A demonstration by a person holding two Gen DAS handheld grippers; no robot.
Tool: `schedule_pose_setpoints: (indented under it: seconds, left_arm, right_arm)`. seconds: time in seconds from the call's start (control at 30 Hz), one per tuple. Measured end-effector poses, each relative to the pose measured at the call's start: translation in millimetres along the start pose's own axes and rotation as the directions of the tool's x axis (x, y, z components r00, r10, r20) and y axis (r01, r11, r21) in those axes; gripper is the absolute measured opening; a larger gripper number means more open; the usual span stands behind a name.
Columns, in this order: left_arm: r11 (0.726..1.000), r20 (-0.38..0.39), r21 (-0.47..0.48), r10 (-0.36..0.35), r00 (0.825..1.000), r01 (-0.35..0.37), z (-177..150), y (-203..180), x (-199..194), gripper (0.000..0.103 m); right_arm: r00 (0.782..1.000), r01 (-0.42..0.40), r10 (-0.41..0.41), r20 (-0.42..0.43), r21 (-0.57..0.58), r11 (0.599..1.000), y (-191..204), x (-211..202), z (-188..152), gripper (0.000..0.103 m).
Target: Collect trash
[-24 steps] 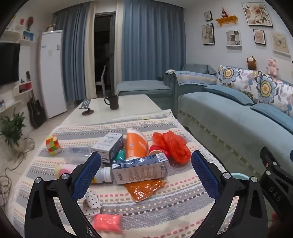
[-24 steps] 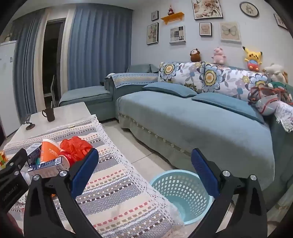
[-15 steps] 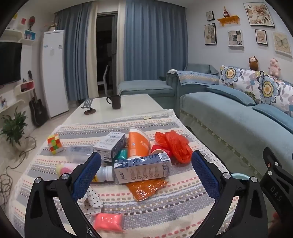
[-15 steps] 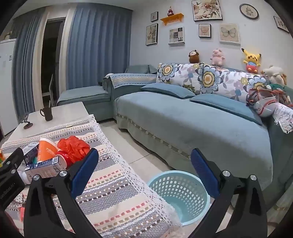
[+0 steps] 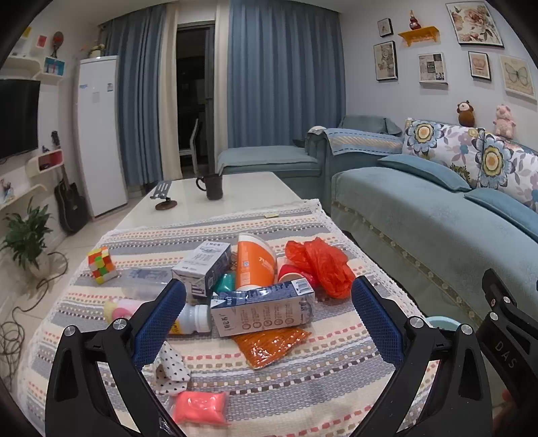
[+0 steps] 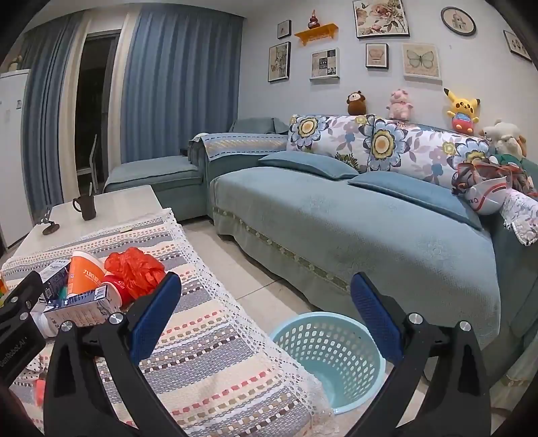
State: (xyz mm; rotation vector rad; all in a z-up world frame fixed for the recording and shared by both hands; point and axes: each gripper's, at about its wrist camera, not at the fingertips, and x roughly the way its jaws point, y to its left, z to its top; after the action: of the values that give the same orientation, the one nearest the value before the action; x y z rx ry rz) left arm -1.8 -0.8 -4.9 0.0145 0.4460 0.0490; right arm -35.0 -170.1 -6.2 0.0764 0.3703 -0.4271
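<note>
left wrist: faces table (image 5: 302,386) | right wrist: floor basket (image 6: 322,339) | shared: table

A dim living room with pale blue-grey walls (image 6: 255,101) hung with framed pictures (image 6: 381,18) and a small yellow shelf (image 6: 315,32). Blue curtains (image 5: 285,84) flank a dark doorway (image 5: 195,97). A teal sofa (image 6: 353,228) carries floral cushions (image 6: 380,144) and plush toys (image 6: 460,107). A white fridge (image 5: 99,134), guitar (image 5: 69,201) and potted plant (image 5: 27,235) stand at left on pale floor tiles (image 6: 269,302)

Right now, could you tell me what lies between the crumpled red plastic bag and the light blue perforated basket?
Only bare striped tablecloth and its lace edge separate the red bag from the floor basket, seen in the right wrist view.
</note>
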Motion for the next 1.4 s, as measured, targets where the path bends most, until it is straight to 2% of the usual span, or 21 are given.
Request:
schedule_pose_setpoints:
  seconds: [1.4]
  left_arm:
    - [1.000,-0.003,0.002,0.011,1.000,-0.011,0.3,2.4,1.6,0.095]
  right_arm:
    - [1.000,-0.011,0.011,-0.024,0.006,1.000,2.3,8.6,-2.6,0.095]
